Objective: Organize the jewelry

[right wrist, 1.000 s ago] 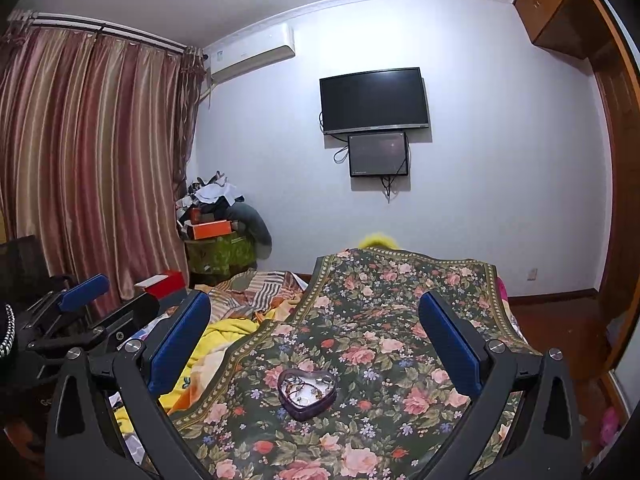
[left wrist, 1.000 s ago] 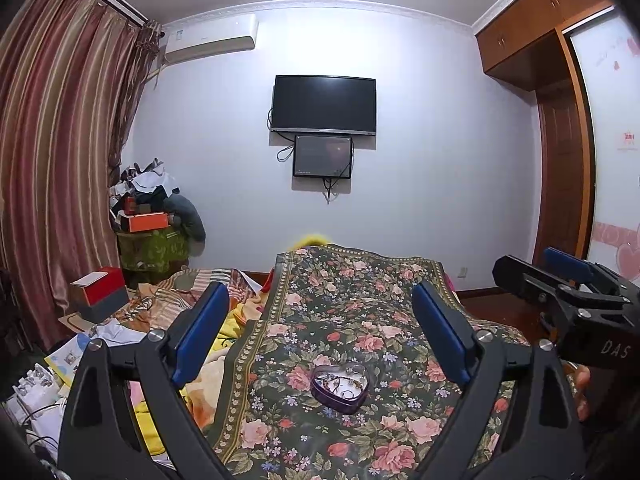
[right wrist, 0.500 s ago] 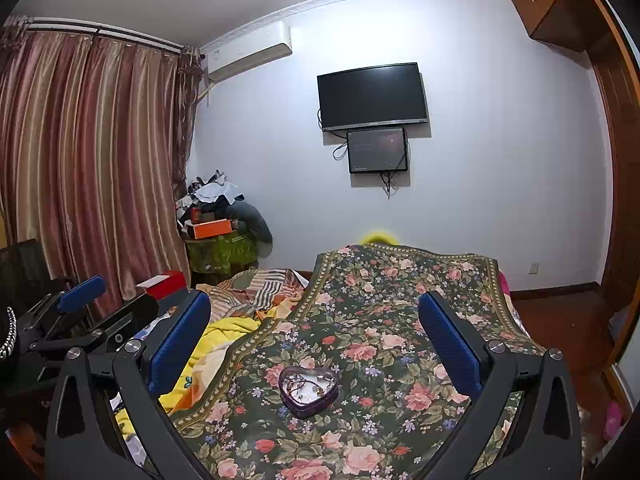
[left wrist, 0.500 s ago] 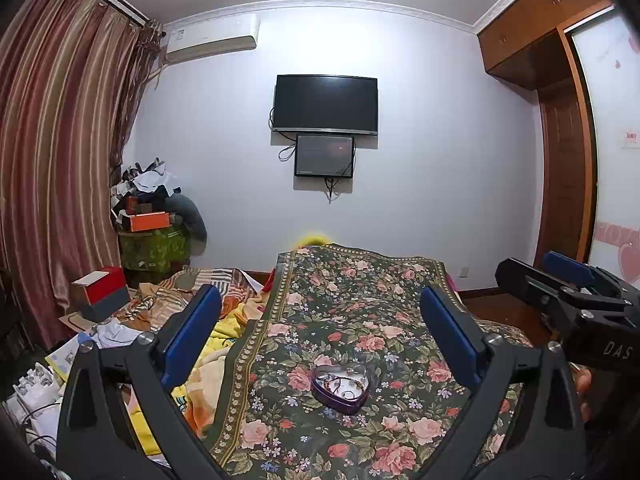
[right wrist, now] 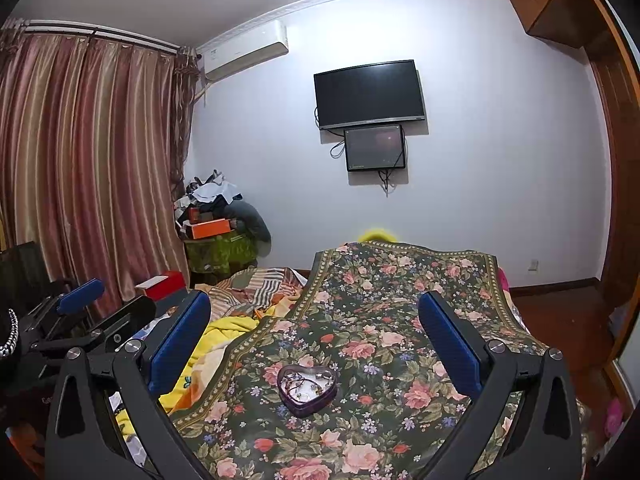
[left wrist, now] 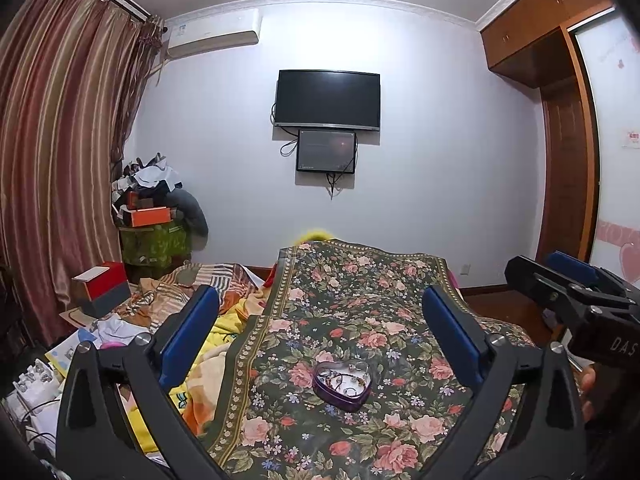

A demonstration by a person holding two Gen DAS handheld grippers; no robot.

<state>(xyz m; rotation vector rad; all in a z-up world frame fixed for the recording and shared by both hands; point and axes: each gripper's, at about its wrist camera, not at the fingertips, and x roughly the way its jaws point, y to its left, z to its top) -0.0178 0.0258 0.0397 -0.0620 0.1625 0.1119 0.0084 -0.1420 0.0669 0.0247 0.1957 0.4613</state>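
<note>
Looking at that heart-shaped tin (left wrist: 342, 385) sitting on the floral bedspread (left wrist: 360, 308), you're dealing with something light, stiff and slick, full of tiny loose jewelry (right wrist: 306, 385). Your left hand-held gripper (left wrist: 320, 336) has just been spreading wide with nothing between the pads, and the right hand-held gripper (right wrist: 316, 340) is hanging wide apart and empty too, so I'd be pinching the tin's side walls, keeping it level.

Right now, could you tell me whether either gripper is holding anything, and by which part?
Nothing is held. The left gripper and right gripper both stand open and empty above the floral cloth; the heart-shaped jewelry box lies untouched.
</note>
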